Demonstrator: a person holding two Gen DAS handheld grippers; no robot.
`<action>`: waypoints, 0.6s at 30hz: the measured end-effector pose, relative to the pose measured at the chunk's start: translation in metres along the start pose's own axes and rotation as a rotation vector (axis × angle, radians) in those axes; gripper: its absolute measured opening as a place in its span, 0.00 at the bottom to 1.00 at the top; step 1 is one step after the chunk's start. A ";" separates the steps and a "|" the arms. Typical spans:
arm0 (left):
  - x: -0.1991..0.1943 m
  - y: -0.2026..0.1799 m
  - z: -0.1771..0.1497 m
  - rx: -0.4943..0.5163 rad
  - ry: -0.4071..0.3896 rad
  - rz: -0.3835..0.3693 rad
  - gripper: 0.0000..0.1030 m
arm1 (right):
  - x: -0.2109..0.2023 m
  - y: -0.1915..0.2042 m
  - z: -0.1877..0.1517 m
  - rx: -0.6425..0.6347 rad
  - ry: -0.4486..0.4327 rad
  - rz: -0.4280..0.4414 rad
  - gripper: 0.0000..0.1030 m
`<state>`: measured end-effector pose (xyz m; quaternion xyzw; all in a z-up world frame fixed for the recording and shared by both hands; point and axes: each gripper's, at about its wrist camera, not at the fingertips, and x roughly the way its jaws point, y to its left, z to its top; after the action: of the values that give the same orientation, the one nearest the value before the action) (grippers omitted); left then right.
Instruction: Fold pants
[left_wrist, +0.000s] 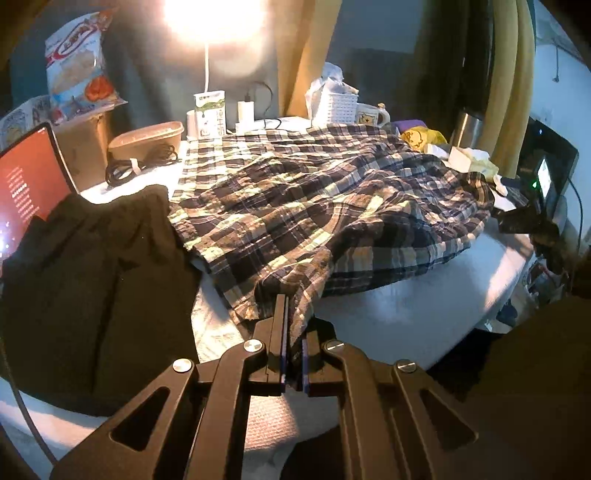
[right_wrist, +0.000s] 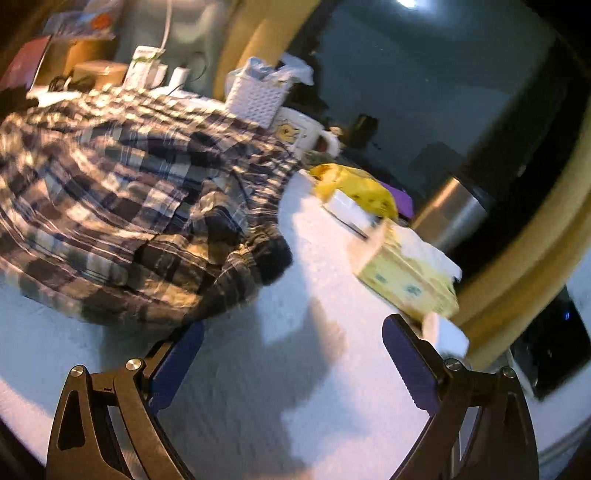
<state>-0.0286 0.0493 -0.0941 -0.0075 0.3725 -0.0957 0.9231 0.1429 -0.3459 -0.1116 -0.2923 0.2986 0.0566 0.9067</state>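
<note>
Left gripper (left_wrist: 293, 328) clamped on plaid pants (left_wrist: 325, 206) near hem; right gripper (right_wrist: 291, 354) wide open, empty, right of pants, bunched end ahead-left of fingers.

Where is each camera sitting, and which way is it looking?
Left wrist view: sits on the left tool, looking forward across the white table; its fingers are shut on the near edge of the plaid pants.
Right wrist view: sits on the right tool, looking down over bare tabletop beside the pants' bunched end; its fingers stand wide apart, holding nothing.
Both show: the pants, white basket, mug and steel flask.
</note>
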 end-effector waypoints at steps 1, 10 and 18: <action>0.002 0.001 -0.001 -0.005 0.003 0.000 0.04 | 0.002 0.002 0.003 -0.009 -0.006 0.007 0.95; 0.011 0.003 0.000 -0.049 0.016 -0.021 0.04 | 0.012 0.013 0.026 -0.066 -0.068 0.158 0.72; 0.001 0.002 0.020 -0.033 -0.021 0.004 0.04 | 0.003 0.012 0.029 0.009 -0.116 0.213 0.24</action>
<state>-0.0135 0.0497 -0.0808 -0.0231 0.3642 -0.0876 0.9269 0.1568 -0.3198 -0.1011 -0.2510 0.2753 0.1679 0.9127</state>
